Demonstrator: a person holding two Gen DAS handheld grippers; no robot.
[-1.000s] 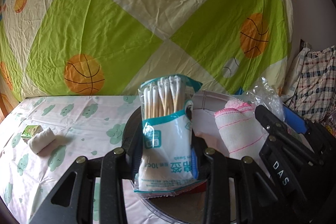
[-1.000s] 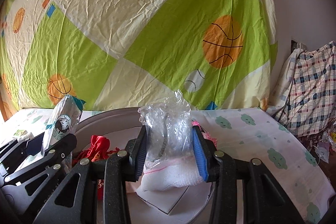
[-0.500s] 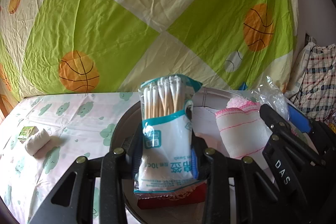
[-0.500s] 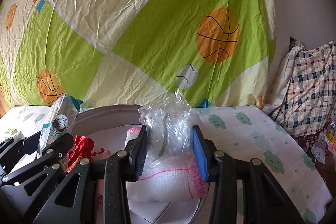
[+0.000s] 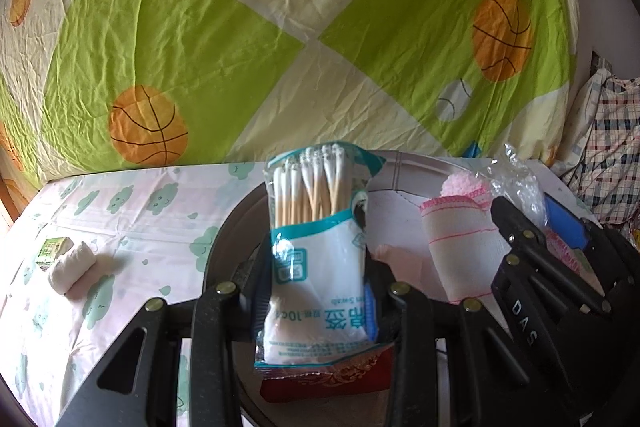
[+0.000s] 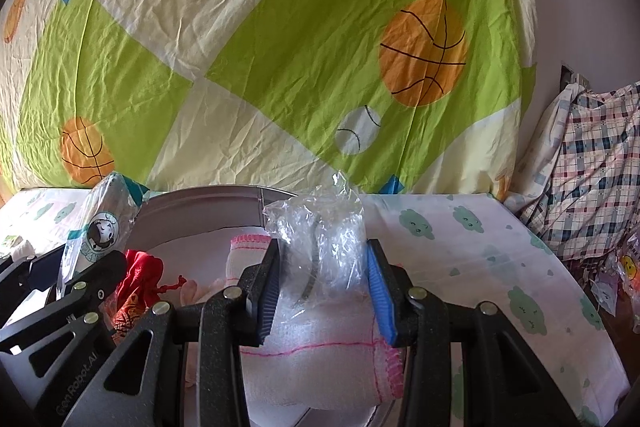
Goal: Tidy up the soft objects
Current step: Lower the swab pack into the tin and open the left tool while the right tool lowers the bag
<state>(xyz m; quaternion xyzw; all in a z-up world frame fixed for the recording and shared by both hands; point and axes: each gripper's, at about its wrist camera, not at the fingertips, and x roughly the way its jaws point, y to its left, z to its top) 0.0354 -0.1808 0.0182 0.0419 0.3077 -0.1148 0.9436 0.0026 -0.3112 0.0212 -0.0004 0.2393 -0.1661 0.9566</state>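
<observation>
Left gripper (image 5: 318,301) was clamped on the cotton swab pack (image 5: 318,255) and right gripper (image 6: 322,291) clamped on the bagged cloth (image 6: 320,311), both held over the round tray (image 6: 208,203), likely for dropping in beside the red pouch (image 6: 138,277).

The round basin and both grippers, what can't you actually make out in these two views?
- Basin: its near rim is hidden in both views behind the grippers and what they hold.
- Clear plastic bag in the right gripper: crinkled film blurs the dark curved thing inside.
- Red pouch: partly covered by the left gripper, under the cotton swab pack in the left view.
- Small green-labelled item beside the white roll: label too small to read.
</observation>
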